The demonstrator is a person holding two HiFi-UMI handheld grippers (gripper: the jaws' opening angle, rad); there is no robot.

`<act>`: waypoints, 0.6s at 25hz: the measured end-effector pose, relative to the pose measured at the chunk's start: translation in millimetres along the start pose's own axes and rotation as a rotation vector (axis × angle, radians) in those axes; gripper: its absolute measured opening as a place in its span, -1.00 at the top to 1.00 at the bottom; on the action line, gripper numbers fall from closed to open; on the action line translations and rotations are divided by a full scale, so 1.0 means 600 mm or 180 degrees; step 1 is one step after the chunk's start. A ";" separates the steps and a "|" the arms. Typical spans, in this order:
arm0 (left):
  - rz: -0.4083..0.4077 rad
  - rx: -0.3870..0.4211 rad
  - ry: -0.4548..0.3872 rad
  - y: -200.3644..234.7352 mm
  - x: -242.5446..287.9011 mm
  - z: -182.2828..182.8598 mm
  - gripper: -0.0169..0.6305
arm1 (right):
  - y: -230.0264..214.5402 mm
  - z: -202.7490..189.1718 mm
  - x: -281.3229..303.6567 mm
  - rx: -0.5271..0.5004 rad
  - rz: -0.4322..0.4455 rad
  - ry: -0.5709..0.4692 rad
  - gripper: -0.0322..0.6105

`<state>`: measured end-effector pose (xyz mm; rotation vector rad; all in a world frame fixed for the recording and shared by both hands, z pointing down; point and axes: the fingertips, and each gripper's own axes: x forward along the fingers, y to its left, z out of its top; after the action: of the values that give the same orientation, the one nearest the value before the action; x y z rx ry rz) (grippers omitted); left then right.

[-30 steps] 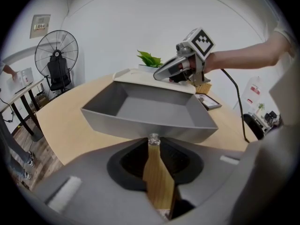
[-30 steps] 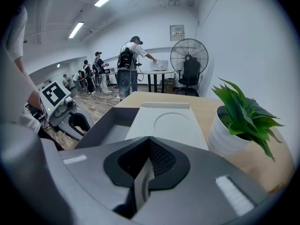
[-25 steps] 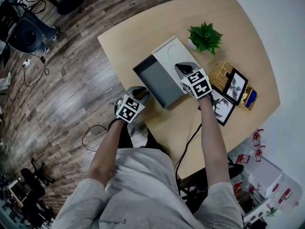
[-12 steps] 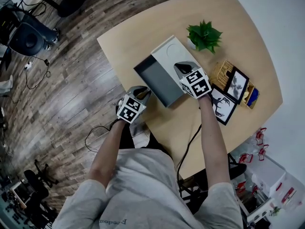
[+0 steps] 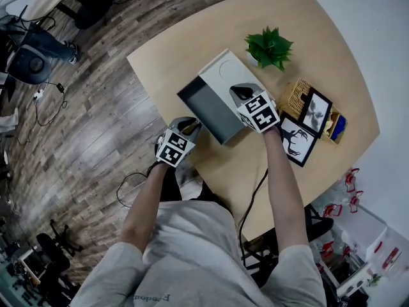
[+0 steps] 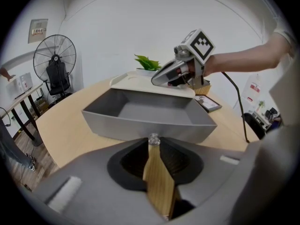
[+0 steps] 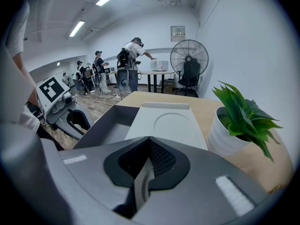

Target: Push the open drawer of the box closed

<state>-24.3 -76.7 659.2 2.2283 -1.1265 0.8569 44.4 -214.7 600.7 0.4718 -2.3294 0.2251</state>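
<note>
Table point(image 5: 192, 37): pale wood with rounded corners, over a dark plank floor
Box point(image 5: 225, 70): white, flat-topped with a round recess in the lid; sits near the middle of the table
Drawer point(image 5: 206, 110): grey, pulled well out of the box toward the table's near edge; its front wall faces the left gripper
Left gripper point(image 5: 191, 126): jaws pressed together with only a thin slit between them; tips right at a small clear knob point(image 6: 153, 138) low on the drawer's front; contact cannot be told
Right gripper point(image 5: 238, 93): jaws closed, nothing between them; held over the box's near end, beside the drawer
Plant point(image 5: 269, 47): green, in a white pot, just beyond the box
Picture frames point(image 5: 295, 139): two, black-edged, right of the box beside a wicker basket point(image 5: 294, 94)
</note>
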 end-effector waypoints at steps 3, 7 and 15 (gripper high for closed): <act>-0.0005 -0.0001 0.0004 0.000 0.003 0.000 0.54 | 0.000 -0.001 0.001 -0.0002 -0.0003 -0.0006 0.89; -0.0005 -0.0021 0.0000 0.000 0.003 0.000 0.54 | 0.001 -0.001 -0.001 -0.0014 -0.0020 -0.0002 0.89; -0.0012 -0.0003 0.0004 0.001 0.007 0.008 0.54 | 0.000 -0.001 0.001 -0.0013 -0.0030 0.0002 0.89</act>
<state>-21.5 -82.1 659.1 2.2281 -1.1215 0.8559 44.6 -214.6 601.5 0.4803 -2.3261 0.2160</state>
